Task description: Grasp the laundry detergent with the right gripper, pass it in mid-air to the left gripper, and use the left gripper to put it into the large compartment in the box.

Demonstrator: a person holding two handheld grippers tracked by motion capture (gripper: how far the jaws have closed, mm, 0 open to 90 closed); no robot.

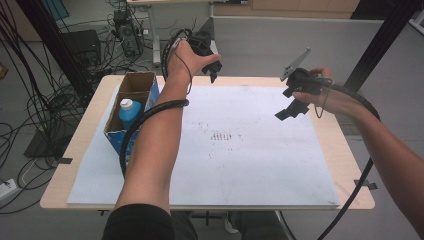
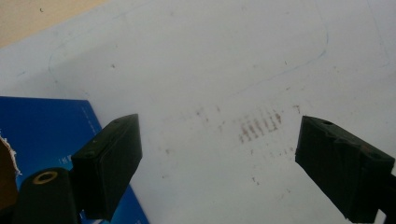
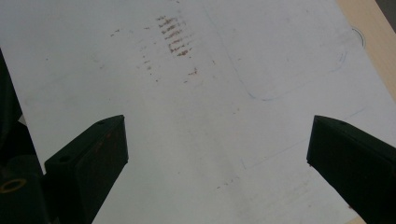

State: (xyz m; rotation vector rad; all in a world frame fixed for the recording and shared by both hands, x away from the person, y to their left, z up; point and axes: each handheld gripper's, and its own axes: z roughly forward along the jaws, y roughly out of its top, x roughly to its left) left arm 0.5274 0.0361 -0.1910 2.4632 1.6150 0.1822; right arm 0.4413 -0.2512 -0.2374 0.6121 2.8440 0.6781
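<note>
Bottle [image 1: 130, 111] stands upright in the box [image 1: 134, 83], down-left of your left hand-held gripper [image 1: 212, 71], the nearer one; both hand-held grippers spread, empty

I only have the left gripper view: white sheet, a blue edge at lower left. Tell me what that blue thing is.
Observer: It is a blue cardboard box, open at the top, at the table's left side.
Operator: Say what's inside.
Observer: A blue bottle with a white cap stands upright in its near compartment.
Operator: Report the right gripper.
Observer: The right gripper hangs above the right part of the white sheet, jaws wide apart, nothing between them.
Operator: And the left gripper from above.
Observer: The left gripper hangs over the table's far edge, beside the box.
</note>
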